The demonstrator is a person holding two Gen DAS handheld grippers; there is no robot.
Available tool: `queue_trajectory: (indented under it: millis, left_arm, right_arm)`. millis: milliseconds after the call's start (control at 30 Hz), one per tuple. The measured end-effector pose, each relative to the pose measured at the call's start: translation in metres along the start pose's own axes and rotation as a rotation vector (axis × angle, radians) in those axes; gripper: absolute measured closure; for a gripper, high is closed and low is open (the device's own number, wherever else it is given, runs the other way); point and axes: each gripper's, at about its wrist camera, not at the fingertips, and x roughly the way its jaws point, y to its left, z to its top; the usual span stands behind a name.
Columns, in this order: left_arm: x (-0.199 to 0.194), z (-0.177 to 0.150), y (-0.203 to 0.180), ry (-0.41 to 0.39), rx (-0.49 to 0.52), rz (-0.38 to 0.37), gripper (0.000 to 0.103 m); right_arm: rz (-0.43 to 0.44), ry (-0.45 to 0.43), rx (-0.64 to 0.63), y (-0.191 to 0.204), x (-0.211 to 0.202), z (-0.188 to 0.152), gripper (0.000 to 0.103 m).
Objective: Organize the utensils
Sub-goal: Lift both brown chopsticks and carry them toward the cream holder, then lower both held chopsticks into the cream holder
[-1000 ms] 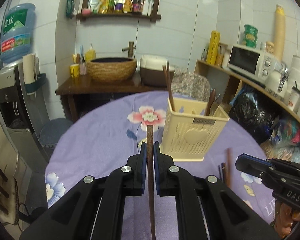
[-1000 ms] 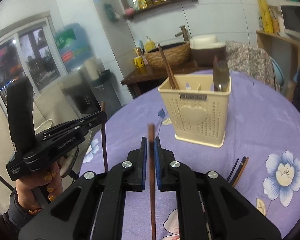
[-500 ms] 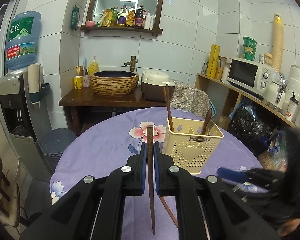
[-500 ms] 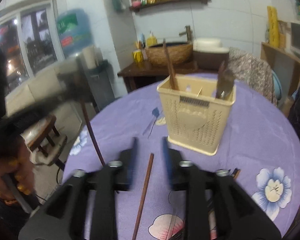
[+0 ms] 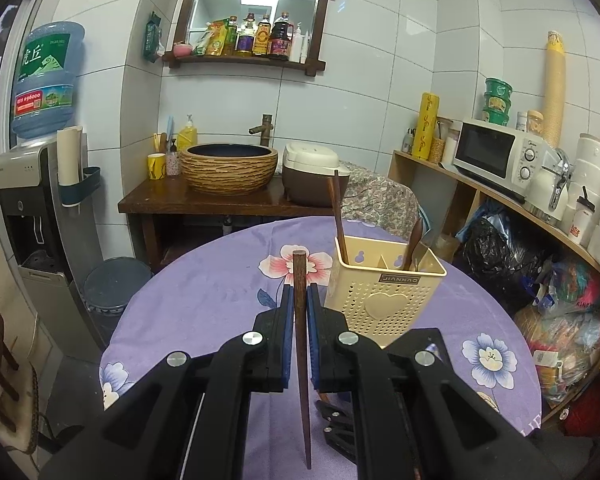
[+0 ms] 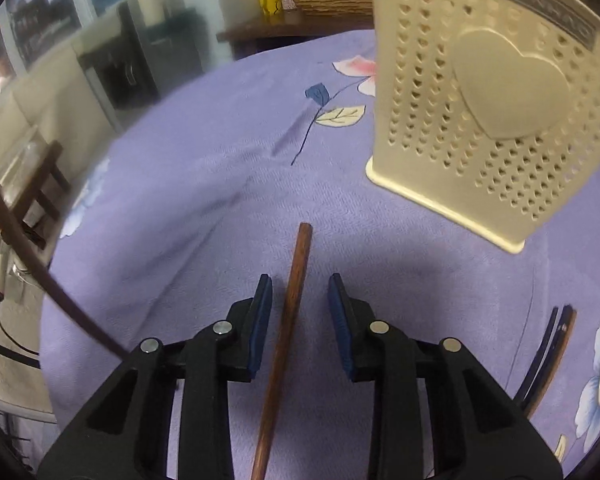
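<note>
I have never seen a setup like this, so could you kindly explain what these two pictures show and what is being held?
There is no robot here: a person carries a two-finger tool in each hand, and each tool has a wide-angle camera looking along its fingers.

The left wrist view shows the left tool shut on a brown chopstick, held above a round table with a purple flowered cloth. A cream utensil basket stands there with utensils already in it.

The right wrist view shows the right tool low over the cloth. Its jaws have just been closing around a second chopstick lying on the table, but the pads do not touch it. More chopsticks lie to the right.
</note>
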Motion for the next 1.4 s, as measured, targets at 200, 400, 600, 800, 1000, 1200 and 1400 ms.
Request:
queue_trajectory:
  millis: [200,400,600,800,1000,1200,1400]
  left_arm:
    - [0.000,0.001,0.003,0.001,-0.012,0.002,0.095]
    - [0.001,0.003,0.001,0.002,-0.004,0.004,0.095]
    - [0.003,0.003,0.000,-0.001,0.001,0.002,0.095]
    - [0.002,0.002,0.001,-0.007,-0.001,0.005,0.095]
    - [0.000,0.001,0.000,-0.012,0.004,0.004,0.095]
    - [-0.001,0.001,-0.002,-0.011,0.005,0.003,0.095]
    - [-0.002,0.000,-0.003,-0.012,0.004,0.004,0.095]
  right_arm:
    - [-0.069,-0.016,-0.008,0.007,0.009,0.005,0.089]
    - [-0.058,-0.011,0.033,0.003,0.010,0.008,0.095]
    - [0.096,-0.040,0.175,-0.023,-0.010,0.004,0.095]
    - [0.183,-0.182,0.214,-0.036,-0.074,-0.001,0.095]
    - [0.206,-0.317,0.180,-0.048,-0.142,-0.006,0.095]
    - [0.241,-0.412,0.168,-0.050,-0.190,-0.011,0.095]
    - [0.220,-0.433,0.138,-0.044,-0.200,-0.009,0.095]
